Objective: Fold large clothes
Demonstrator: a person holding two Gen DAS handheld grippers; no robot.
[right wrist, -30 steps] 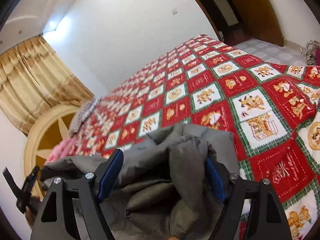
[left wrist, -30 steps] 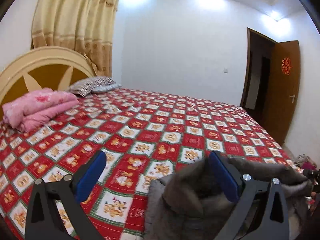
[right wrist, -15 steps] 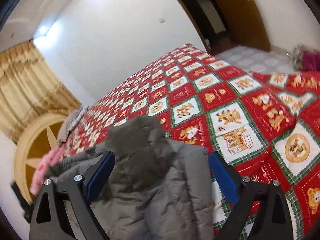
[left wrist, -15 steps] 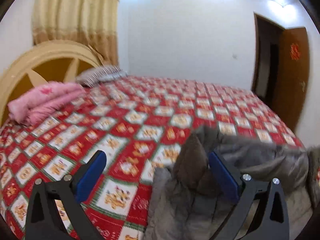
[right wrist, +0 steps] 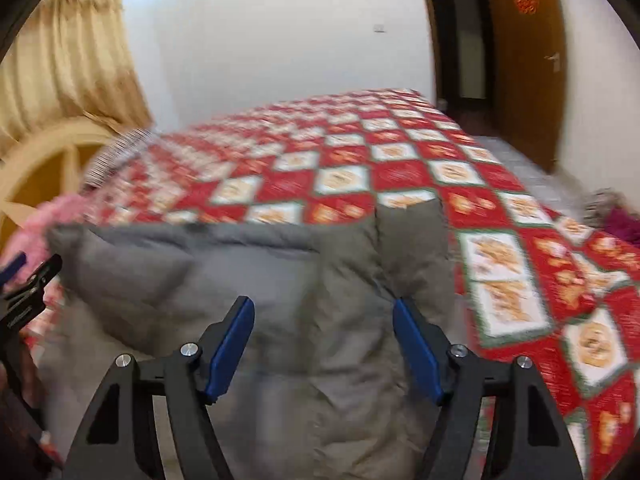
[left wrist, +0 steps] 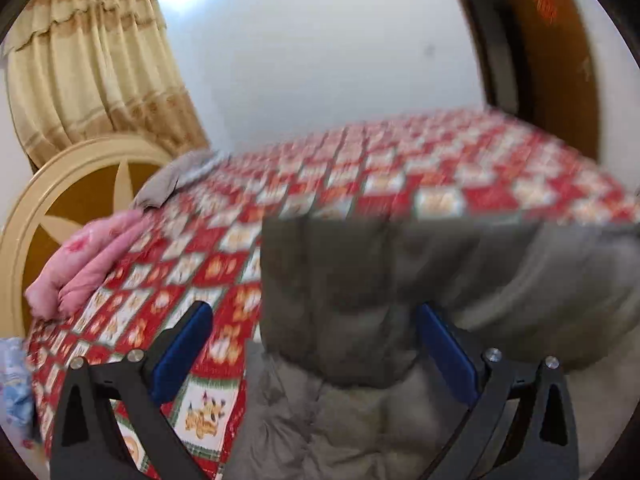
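Grey jacket point(right wrist: 320, 280) on bed point(right wrist: 360, 176); pink bedding point(left wrist: 84, 264) nr headboard point(left wrist: 68, 184).

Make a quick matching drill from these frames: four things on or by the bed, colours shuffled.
Things:
1. padded jacket
2. folded blanket
3. curtain
4. door

Colours:
A. pink
B. brown wood
C. grey
D. beige-gold

Pairs: 1-C, 2-A, 3-D, 4-B
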